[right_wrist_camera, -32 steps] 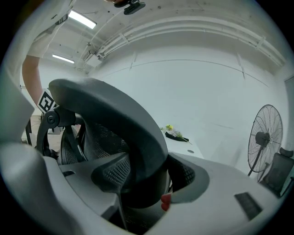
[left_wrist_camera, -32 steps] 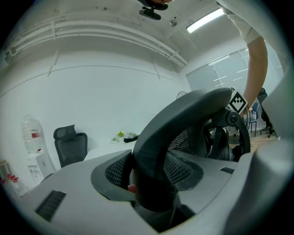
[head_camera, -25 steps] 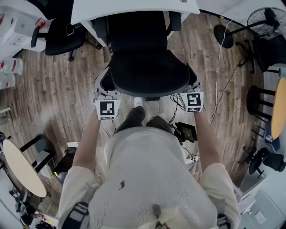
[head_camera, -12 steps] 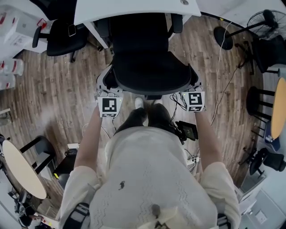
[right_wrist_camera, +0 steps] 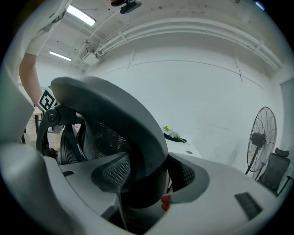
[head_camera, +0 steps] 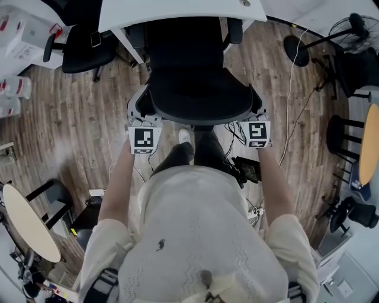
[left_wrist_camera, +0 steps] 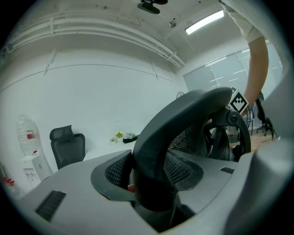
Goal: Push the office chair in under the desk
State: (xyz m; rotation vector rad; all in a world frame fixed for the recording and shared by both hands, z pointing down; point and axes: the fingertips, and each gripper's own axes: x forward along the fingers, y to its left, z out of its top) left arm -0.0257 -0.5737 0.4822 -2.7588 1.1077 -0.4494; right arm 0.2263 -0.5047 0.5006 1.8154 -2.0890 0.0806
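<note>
Head view shows the left gripper [head_camera: 140, 112] and right gripper [head_camera: 256, 111] each clamped on the office chair [head_camera: 198, 89] backrest sides, seat partly beneath the desk [head_camera: 177, 9], seemingly for pushing inward.

Desk [head_camera: 177, 12] just beyond office chair [head_camera: 198, 86]

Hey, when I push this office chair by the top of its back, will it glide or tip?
Probably glides: the office chair stands on smooth wood floor, though its base is hidden. The left gripper and right gripper hold the backrest rim high up, so it may rock slightly first. The rim looks rigid; the mesh would likely give.
</note>
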